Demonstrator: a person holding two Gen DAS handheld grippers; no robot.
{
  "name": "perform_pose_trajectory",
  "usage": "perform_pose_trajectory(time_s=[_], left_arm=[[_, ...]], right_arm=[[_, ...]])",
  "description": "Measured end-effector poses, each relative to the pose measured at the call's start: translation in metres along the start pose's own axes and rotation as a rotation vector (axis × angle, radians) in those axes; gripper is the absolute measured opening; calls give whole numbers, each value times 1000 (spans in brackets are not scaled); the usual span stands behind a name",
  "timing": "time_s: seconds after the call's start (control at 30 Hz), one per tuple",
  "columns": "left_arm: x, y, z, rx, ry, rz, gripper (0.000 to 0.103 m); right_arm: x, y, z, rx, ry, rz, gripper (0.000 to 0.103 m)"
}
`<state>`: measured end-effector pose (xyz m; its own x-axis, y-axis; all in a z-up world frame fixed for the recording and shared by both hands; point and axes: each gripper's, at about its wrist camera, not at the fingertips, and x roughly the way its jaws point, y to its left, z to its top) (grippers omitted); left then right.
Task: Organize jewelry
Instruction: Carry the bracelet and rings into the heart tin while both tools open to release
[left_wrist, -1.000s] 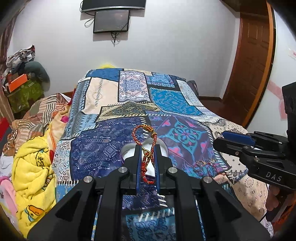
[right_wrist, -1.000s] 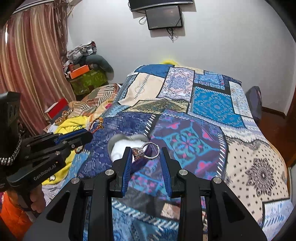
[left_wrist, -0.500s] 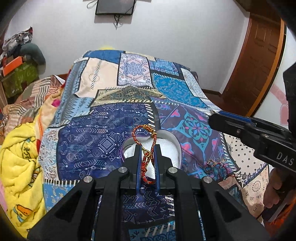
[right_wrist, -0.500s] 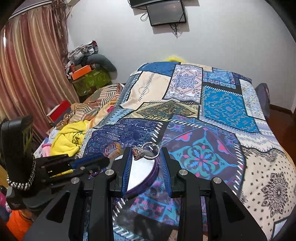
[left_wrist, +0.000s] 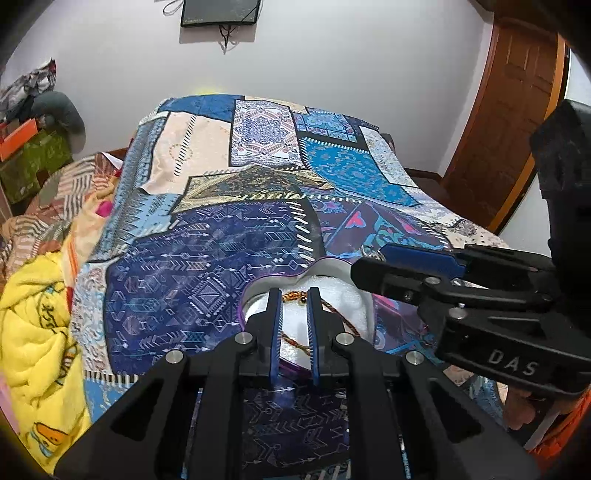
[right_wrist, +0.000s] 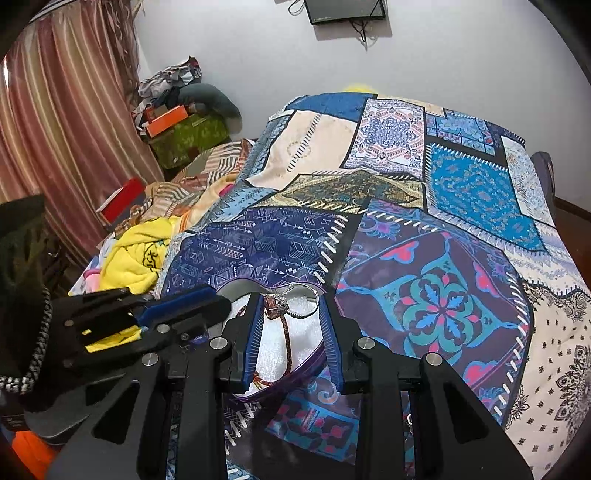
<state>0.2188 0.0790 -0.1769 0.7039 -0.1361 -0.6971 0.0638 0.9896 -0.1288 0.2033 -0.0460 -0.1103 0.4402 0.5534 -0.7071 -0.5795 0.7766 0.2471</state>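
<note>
Left wrist view: left gripper sits low over the heart-shaped jewelry box, jaws narrow, pinching the red-and-gold braided cord bracelet at the tips. Rest of the cord trails down onto the white lining of the box, curving out to the right of the fingers. Box has a purple rim and lies on the patchwork bedspread. Right gripper comes in from the right edge, blue pad tips at the far right lobe of the box.

Right wrist view: right gripper part-way closed on a silver ring; ring spans the gap between the two pads, with its stone setting against the left pad. Ring hangs over the box interior; whether it touches the lining, can't tell. Braided cord visible below it, lying on the lining. Left gripper enters from the left, tips over the box's left lobe.

Further out: yellow blanket bunched off the bed's left side, striped fabric beyond it. Striped curtain far left, orange box on a green one in the corner. Wall-mounted screen top centre. Wooden door at right in the left view.
</note>
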Motion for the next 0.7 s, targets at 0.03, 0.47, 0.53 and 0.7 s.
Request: perform_pose_trajectory(time_s=[0.03, 0.47, 0.53, 0.7], left_arm=[[0, 0, 1, 8, -3, 13, 11], [-15, 13, 1, -4, -29, 85, 25], [-18, 12, 2, -4, -31, 81, 25], [-27, 0, 4, 19, -42, 76, 33]], right_arm=[[2, 0, 0, 1, 5, 5, 28], [-4, 4, -1, -14, 16, 21, 28], [-10, 1, -2, -7, 7, 11, 28], [-39, -15, -4, 8, -27, -52, 28]])
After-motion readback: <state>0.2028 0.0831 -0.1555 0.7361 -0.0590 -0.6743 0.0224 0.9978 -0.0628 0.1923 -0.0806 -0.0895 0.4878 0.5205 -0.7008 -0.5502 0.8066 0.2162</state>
